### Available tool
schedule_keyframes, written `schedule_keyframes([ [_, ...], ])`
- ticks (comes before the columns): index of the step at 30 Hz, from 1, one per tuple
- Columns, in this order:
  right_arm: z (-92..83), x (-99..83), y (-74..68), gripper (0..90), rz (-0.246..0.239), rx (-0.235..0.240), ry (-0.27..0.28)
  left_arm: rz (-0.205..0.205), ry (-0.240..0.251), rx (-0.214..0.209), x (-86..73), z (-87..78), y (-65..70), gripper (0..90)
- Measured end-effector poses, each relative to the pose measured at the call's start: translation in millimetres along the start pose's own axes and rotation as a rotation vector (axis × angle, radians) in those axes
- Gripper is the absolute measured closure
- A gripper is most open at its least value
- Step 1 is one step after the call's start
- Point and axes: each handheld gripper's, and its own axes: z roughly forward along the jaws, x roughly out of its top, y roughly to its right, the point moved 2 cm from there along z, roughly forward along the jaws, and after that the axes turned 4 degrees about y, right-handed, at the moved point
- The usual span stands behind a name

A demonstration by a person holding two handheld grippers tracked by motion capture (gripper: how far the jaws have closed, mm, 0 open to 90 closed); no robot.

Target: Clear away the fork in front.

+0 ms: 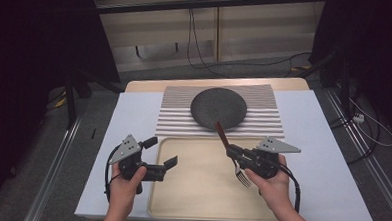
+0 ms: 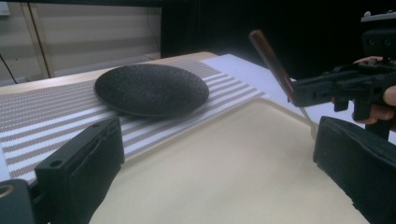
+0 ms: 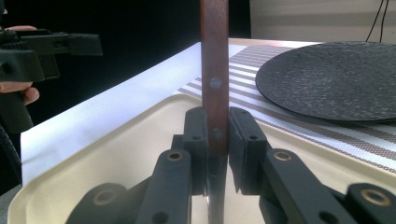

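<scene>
Left tongs [image 1: 163,154] jaws spread wide; right tongs [image 1: 231,151] jaws clamped tight.

Lab; black curtains [image 1: 32,43]; loose cables [image 1: 197,45]

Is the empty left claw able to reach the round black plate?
Probably yes. The left claw hangs open over the beige tray, and only bare tray and striped mat lie between it and the round black plate. The fork-holding right claw stays off to the side.
</scene>
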Motion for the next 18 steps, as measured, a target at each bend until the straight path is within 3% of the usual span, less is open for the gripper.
schedule_keyframes([
  [18, 7.0, -1.8, -10.8, 78.6, -0.018, 0.018, 0.009, -0.015, -0.030, -0.012, 8.1, 30.6, 11.0, 2.3],
])
